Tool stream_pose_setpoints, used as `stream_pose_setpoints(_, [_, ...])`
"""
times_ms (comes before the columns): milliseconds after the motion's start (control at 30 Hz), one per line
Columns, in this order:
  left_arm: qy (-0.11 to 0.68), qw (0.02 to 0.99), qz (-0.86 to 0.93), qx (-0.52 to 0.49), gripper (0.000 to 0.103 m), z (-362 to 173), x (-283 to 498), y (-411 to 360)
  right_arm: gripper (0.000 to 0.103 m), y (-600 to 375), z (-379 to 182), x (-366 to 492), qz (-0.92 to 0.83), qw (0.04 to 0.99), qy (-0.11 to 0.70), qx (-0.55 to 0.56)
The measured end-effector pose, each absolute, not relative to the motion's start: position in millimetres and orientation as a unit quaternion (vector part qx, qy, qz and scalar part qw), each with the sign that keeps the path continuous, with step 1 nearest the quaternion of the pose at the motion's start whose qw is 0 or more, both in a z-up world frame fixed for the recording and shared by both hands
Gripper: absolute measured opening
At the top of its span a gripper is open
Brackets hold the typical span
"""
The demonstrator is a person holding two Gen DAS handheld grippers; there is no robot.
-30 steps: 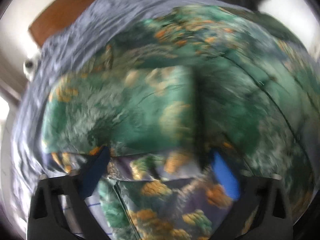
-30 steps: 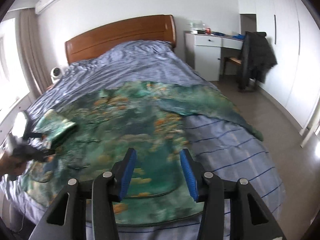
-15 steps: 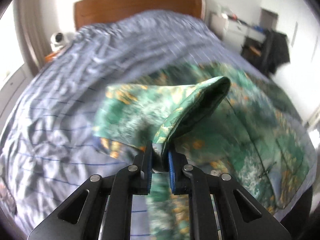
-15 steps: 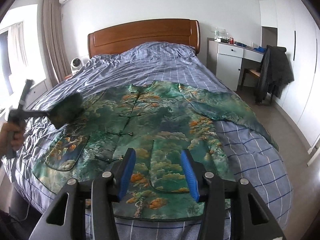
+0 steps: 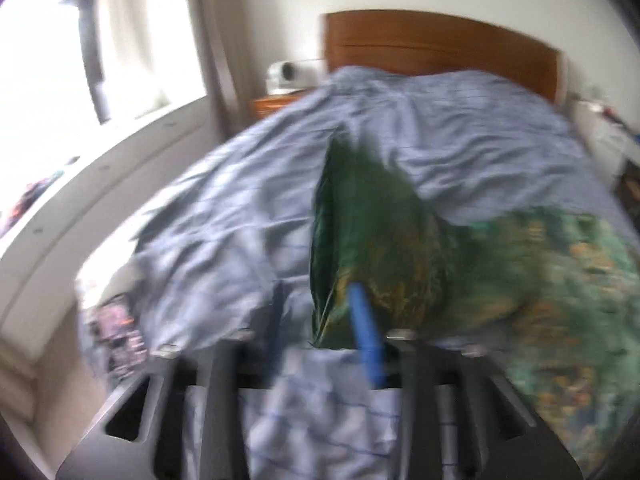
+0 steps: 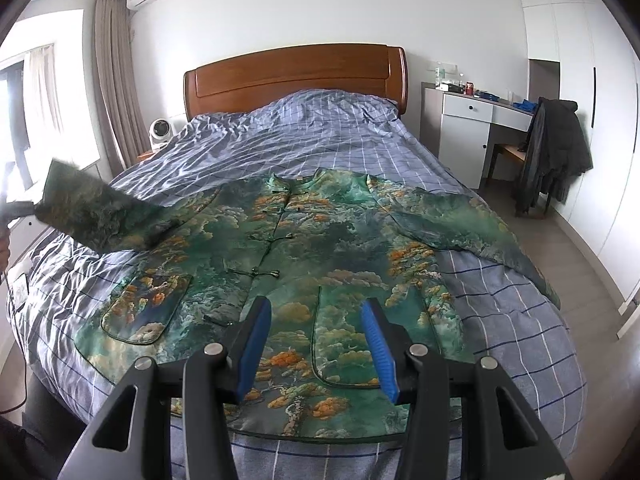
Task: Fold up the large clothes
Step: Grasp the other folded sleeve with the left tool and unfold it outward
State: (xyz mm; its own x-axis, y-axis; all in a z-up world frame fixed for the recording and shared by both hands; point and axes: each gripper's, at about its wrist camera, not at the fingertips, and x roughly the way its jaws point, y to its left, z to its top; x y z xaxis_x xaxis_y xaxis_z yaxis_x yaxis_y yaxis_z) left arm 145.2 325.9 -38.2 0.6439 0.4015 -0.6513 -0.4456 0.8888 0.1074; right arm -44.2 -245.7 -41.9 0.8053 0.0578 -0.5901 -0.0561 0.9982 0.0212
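A green jacket (image 6: 320,240) with orange cloud print lies front up and buttoned on the blue checked bed (image 6: 320,132). Its left sleeve (image 6: 92,212) is lifted off the cover and stretched out to the left, towards my left gripper (image 6: 14,206) at the frame's edge. The left wrist view is blurred. There my left gripper (image 5: 320,328) has its jaws opening, with the sleeve's (image 5: 368,240) end hanging between them against the right pad. My right gripper (image 6: 316,352) stands open above the jacket's hem, holding nothing.
The jacket's right sleeve (image 6: 480,232) drapes towards the bed's right edge. A wooden headboard (image 6: 296,76) stands behind, with a small white fan (image 6: 162,132) at its left. A white desk (image 6: 468,120) and a chair with a dark coat (image 6: 556,152) stand right. A windowsill (image 5: 100,168) runs along the left.
My left gripper shut on the sleeve's end, carried it up and out to the left, and its jaws have parted again. The right gripper shifted slightly over the hem and stayed open.
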Motion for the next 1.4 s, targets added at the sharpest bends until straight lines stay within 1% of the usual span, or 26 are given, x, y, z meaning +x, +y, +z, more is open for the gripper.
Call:
stream_pose_setpoints(67, [0.341,0.901,0.264,-0.04,0.077,-44,132,339,0.048,-244,-41,-45,0.031,0.951,0.308,0.0])
stream_pose_setpoints(167, [0.347,0.898,0.265,-0.049,0.079,-52,122,339,0.048,-241,-40,-47,0.031,0.952,0.304,-0.002])
stream_pose_setpoints(233, [0.347,0.901,0.256,-0.05,0.085,-55,119,327,0.049,-240,-39,-46,0.031,0.952,0.304,-0.004])
stream_pose_setpoints(300, [0.339,0.906,0.246,-0.054,0.096,-54,110,312,0.049,-240,-40,-44,0.031,0.952,0.305,-0.003])
stream_pose_setpoints(367, [0.327,0.914,0.23,-0.066,0.099,-51,101,295,0.049,-240,-40,-45,0.031,0.952,0.305,-0.002])
stream_pose_setpoints(433, [0.316,0.923,0.205,-0.081,0.1,-51,99,273,0.051,-239,-39,-45,0.029,0.953,0.302,-0.004])
stream_pose_setpoints(467, [0.314,0.926,0.193,-0.087,0.101,-50,98,262,0.055,-239,-39,-45,0.027,0.953,0.301,-0.004])
stream_pose_setpoints(533, [0.308,0.931,0.175,-0.094,0.101,-51,97,241,0.059,-241,-38,-47,0.021,0.955,0.296,-0.003])
stream_pose_setpoints(667, [0.288,0.941,0.141,-0.109,0.101,-53,91,204,0.06,-247,-35,-49,0.009,0.956,0.293,-0.002])
stream_pose_setpoints(800, [0.295,0.942,0.095,-0.13,0.101,-58,89,174,0.061,-258,-35,-48,-0.009,0.955,0.295,0.006])
stream_pose_setpoints(967, [0.311,0.932,0.065,-0.176,0.101,-72,88,155,0.071,-268,-37,-46,-0.033,0.952,0.304,0.018])
stream_pose_setpoints(1067, [0.334,0.928,0.061,-0.153,0.101,-79,91,143,0.072,-272,-37,-46,-0.04,0.951,0.307,0.019])
stream_pose_setpoints(1133, [0.357,0.926,0.046,-0.116,0.101,-82,95,132,0.073,-273,-36,-46,-0.043,0.95,0.31,0.017])
stream_pose_setpoints(1300, [0.375,0.924,0.025,-0.072,0.102,-82,90,116,0.074,-283,-31,-49,-0.029,0.954,0.295,0.042])
stream_pose_setpoints(1367, [0.379,0.922,0.015,-0.077,0.102,-82,89,115,0.08,-286,-27,-53,-0.026,0.958,0.281,0.051])
stream_pose_setpoints(1400, [0.376,0.923,0.01,-0.082,0.102,-80,87,115,0.081,-286,-25,-54,-0.027,0.96,0.276,0.052])
